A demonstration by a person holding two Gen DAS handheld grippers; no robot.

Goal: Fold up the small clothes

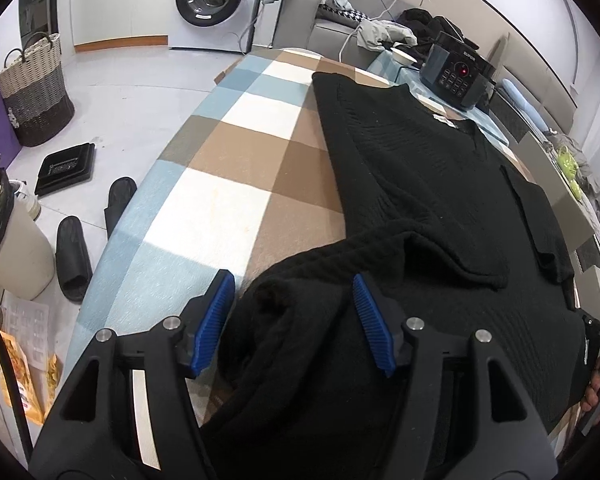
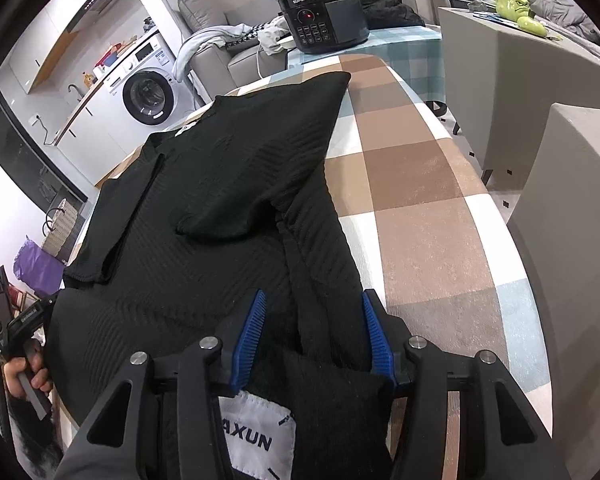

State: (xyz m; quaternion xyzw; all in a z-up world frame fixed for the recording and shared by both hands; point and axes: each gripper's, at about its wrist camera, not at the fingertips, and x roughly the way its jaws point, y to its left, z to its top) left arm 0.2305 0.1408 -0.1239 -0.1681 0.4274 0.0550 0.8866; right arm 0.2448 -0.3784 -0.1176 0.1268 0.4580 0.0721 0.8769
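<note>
Left gripper [image 1: 296,312] and right gripper [image 2: 314,336] both about half open, pointing steeply down at the near edge of the table, each with a lump of black cloth between the blue pads but neither pad pressing on it, so nothing actually held. Underneath, a checked table cover [image 1: 228,152], with plenty of bare check showing along both long edges. On it, lengthwise down the middle, the black top [image 1: 412,168], collar toward the far end, hem toward the near edge. Both sleeves already turned in over the body: one sleeve [image 2: 228,216] lying across the chest, the other sleeve [image 2: 112,232] in a narrow strip along the opposite side. Hem [image 1: 284,320] rucked up in a loose heap at the near edge rather than lying flat. Probably the step in hand: taking the hem by its two corners and bringing it up to the collar. To do it well, smooth out or shake loose the heap first, then close each gripper on a single clean corner, not on a wad of several layers. Lift both corners together and level, carry them straight up the middle without dragging the sleeves out of place, and lay the hem square at the neck label [image 2: 182,130]. Cannot tell what the larger white label [image 2: 256,436] close under the right gripper is sewn to.
</note>
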